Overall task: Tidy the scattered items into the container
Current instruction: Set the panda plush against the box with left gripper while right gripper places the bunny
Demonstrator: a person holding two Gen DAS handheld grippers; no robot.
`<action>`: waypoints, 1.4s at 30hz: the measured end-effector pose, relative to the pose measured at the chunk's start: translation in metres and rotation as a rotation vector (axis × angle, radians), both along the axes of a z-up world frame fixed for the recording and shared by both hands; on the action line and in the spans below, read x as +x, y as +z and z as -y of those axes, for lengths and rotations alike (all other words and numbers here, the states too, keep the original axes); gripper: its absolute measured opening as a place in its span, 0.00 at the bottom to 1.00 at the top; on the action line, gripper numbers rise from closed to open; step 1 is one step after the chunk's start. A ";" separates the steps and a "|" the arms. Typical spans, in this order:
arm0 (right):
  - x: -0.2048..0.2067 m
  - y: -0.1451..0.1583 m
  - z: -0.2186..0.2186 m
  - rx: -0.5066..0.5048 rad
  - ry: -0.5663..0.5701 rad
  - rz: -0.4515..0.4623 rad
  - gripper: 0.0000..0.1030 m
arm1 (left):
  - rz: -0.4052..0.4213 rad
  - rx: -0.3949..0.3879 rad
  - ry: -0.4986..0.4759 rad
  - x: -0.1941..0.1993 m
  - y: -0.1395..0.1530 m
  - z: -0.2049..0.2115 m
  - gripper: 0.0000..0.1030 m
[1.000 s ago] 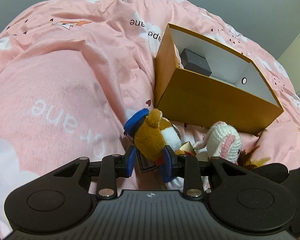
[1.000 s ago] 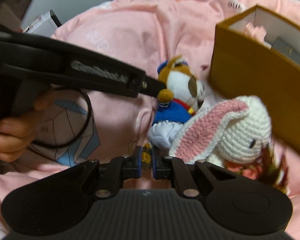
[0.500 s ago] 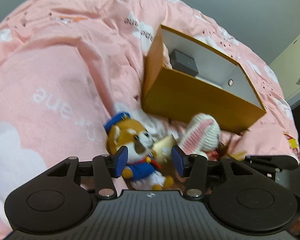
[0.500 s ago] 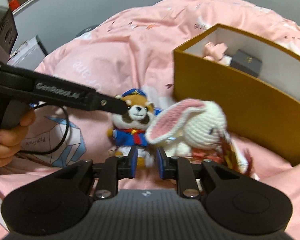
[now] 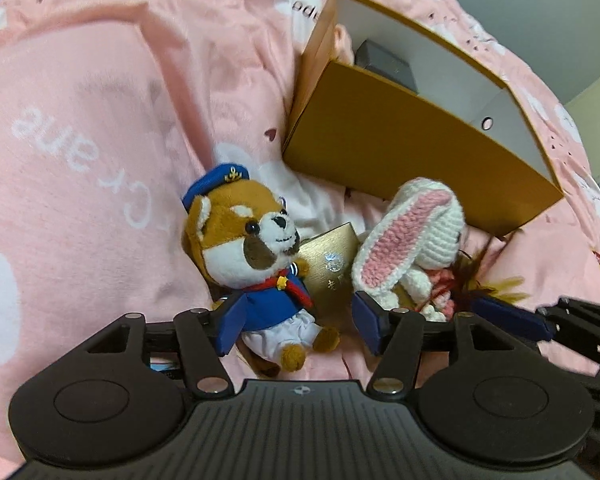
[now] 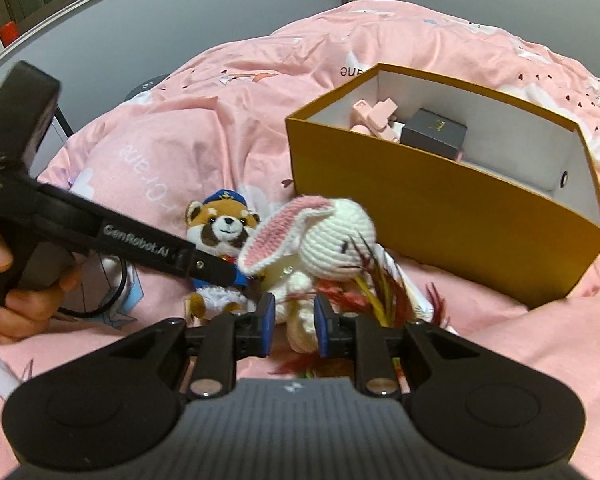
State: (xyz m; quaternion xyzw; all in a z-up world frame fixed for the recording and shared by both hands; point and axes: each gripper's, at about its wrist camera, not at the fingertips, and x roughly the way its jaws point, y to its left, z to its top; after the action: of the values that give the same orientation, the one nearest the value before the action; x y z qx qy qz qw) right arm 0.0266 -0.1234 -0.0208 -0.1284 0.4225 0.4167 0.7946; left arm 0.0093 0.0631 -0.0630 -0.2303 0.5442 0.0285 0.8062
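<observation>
Left wrist: our left tool (image 5: 296, 328) gapes wide around the panda plush (image 5: 256, 256) on the bed (image 5: 80, 120), pads clear of it; the bunny (image 5: 412, 236) lies just beside, before the box (image 5: 400, 140).

Right wrist: our right tool (image 6: 294, 324) clamps the bunny's (image 6: 332, 236) body, near the box (image 6: 440, 208).

The pink bedcover (image 5: 80, 128) carries white lettering that reads "Cr ane", upside down, at about nine o'clock in the left wrist view; the same print shows at ten o'clock in the right wrist view, and "ane" again at twelve o'clock beside the box. The black tool (image 6: 140, 240) bears "GenRobot.AI" in grey on its arm. The gold card (image 5: 332, 264) has a seal and characters too small to read.
</observation>
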 end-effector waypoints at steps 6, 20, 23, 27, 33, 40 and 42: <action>-0.001 -0.020 0.002 -0.082 0.041 -0.047 0.39 | -0.031 -0.007 0.035 0.009 -0.013 -0.002 0.67; 0.040 -0.052 -0.005 -0.015 -0.096 -0.192 0.61 | -0.052 -0.024 0.073 0.017 -0.023 -0.008 0.70; 0.048 -0.054 -0.007 -0.005 -0.137 -0.196 0.61 | -0.044 -0.029 0.078 0.015 -0.022 -0.009 0.70; 0.040 -0.042 -0.012 0.013 -0.109 -0.103 0.59 | -0.026 -0.036 0.089 0.010 -0.020 -0.012 0.64; 0.032 -0.012 -0.022 0.118 -0.014 0.012 0.55 | -0.006 -0.045 0.084 0.010 -0.018 -0.014 0.62; 0.042 -0.018 -0.021 0.090 -0.064 -0.016 0.55 | -0.010 -0.039 0.076 0.013 -0.022 -0.013 0.62; 0.045 -0.023 -0.017 0.085 -0.091 -0.048 0.55 | -0.010 -0.039 0.075 0.013 -0.023 -0.013 0.62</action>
State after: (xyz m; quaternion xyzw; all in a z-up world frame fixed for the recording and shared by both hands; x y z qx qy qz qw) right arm 0.0713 -0.1061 -0.0440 -0.0652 0.4290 0.4004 0.8070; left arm 0.0227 0.0762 -0.0857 -0.2659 0.5398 0.0492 0.7972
